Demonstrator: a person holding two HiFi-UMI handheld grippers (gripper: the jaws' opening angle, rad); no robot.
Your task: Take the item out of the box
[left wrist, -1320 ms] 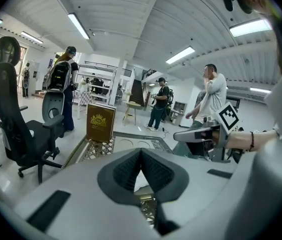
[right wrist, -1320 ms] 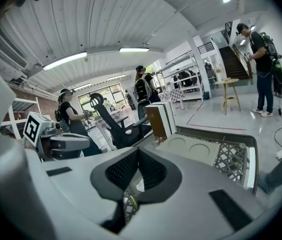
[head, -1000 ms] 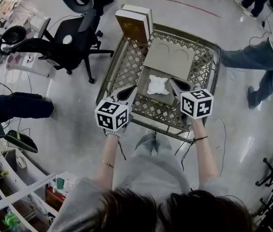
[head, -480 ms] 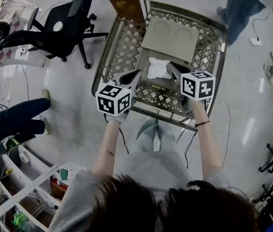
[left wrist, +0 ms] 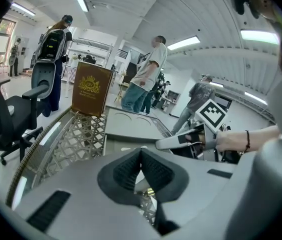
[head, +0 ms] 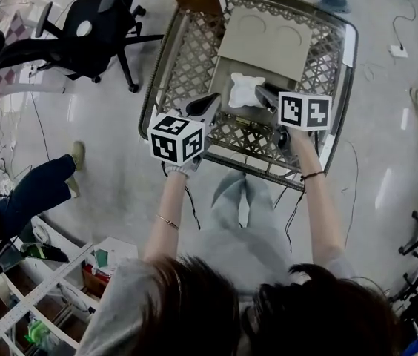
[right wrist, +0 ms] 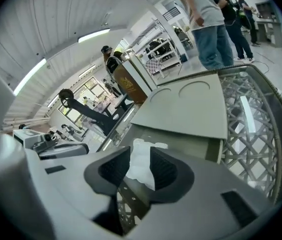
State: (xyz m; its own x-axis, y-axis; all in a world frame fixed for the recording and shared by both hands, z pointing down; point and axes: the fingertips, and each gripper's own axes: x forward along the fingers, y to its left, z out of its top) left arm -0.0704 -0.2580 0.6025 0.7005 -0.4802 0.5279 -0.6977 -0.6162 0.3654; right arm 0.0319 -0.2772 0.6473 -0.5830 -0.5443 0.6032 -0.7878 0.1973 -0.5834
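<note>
A: Where's the item?

B: We see the white item [head: 243,91] lying inside the grey box [right wrist: 186,139]. The box's lid [head: 264,43] is folded open behind it, and the box sits in the lattice cart [head: 187,73].

A: Right gripper?

B: The right gripper [right wrist: 140,156] has its jaws spread, and they have just been opening. In its own view the white item shows in the gap between the pads. We can't tell if either pad touches it. From the head view its tip is at the item's right edge.

A: Left?

B: The left gripper [left wrist: 141,156] has its pads pressed together at the tips with nothing between them. It's over the cart's near side, just left of the item, pointing down into the basket.

A: Anything else in the cart?

B: A brown box [left wrist: 91,88] stands upright at the far corner.
</note>
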